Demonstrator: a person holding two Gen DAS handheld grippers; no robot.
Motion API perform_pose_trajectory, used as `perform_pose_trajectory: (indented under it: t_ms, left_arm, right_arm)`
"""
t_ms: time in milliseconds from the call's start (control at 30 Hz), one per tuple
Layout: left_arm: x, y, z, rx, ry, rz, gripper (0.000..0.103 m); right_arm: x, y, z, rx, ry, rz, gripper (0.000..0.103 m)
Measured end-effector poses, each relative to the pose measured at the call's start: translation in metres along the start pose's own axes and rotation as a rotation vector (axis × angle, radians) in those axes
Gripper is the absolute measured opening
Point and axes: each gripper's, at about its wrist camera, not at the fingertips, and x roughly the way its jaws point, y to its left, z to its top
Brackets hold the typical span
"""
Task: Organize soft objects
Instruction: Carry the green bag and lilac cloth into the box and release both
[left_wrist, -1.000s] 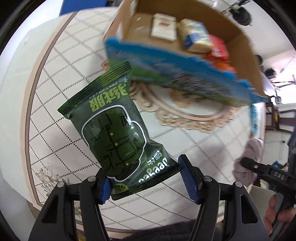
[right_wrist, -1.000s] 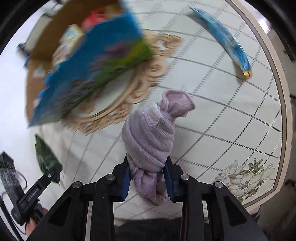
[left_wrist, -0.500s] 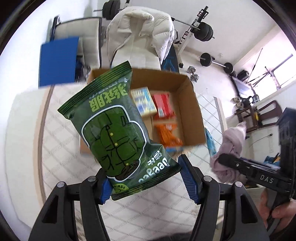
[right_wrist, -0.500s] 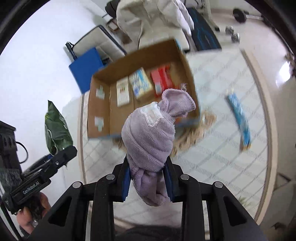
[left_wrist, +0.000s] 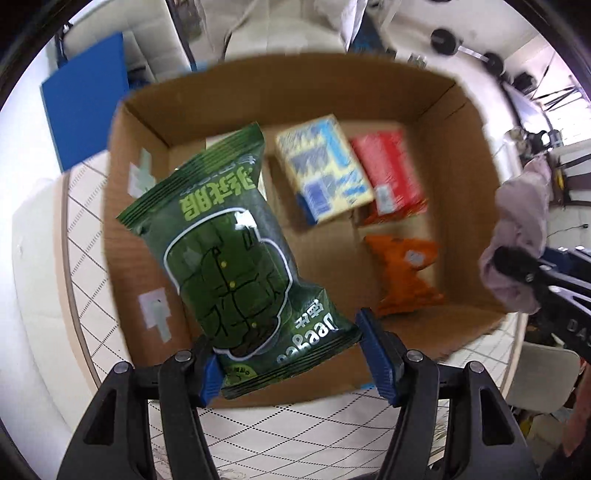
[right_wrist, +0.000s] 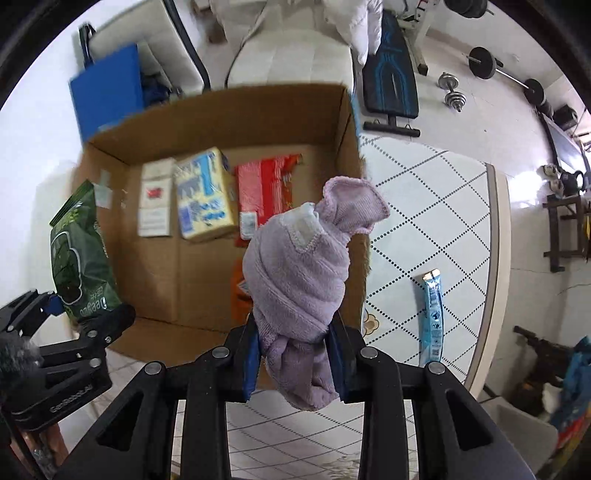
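**Both grippers loaded above the cardboard box**

The left gripper (left_wrist: 291, 356) has its 2 blue-padded fingers closed partway on the bottom edge of a green snack bag (left_wrist: 236, 258); the bag stands up and leans toward 11 o'clock, in the air over the left half of the open cardboard box (left_wrist: 469, 122). In the right wrist view the same bag (right_wrist: 79, 258) shows at 9 o'clock, at the box's left wall.

The right gripper (right_wrist: 295, 352) is squeezed narrow on the lower part of a rolled lilac towel (right_wrist: 299, 273), which rises upright between the fingers and is held above the box's right front corner.

Inside the box (right_wrist: 207, 110), on its floor: a white carton (right_wrist: 155, 201) at the far left, a yellow-and-blue packet (left_wrist: 323, 168) beside it, a red packet (left_wrist: 389, 173) next toward 3 o'clock, and an orange pouch (left_wrist: 404, 275) nearer the front wall. The box sits on a tiled table (right_wrist: 436, 206). A blue stick pack (right_wrist: 432, 314) lies on the table at 3 o'clock, apart from the box.
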Motion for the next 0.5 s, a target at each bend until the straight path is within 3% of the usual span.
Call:
perform_pose_trajectory:
  t_ms: [200, 267, 333, 433, 500]
  left_arm:
    - [0.029, 0.003, 0.006, -0.045, 0.093, -0.049, 0.063]
    - [0.031, 0.005, 0.006, -0.064, 0.111, -0.076, 0.063]
    - [0.029, 0.006, 0.007, -0.078, 0.117, -0.076, 0.066]
    - [0.019, 0.007, 0.007, -0.073, 0.089, -0.045, 0.086]
    - [0.009, 0.008, 0.004, -0.077, 0.064, -0.040, 0.089]
  right_arm:
    - [0.030, 0.005, 0.010, -0.030, 0.071, -0.059, 0.035]
    - [0.033, 0.008, 0.009, -0.043, 0.086, -0.067, 0.041]
    - [0.031, 0.009, 0.008, -0.042, 0.085, -0.069, 0.053]
    - [0.024, 0.009, 0.006, -0.039, 0.076, -0.042, 0.076]
    - [0.017, 0.010, 0.005, -0.035, 0.072, -0.038, 0.076]
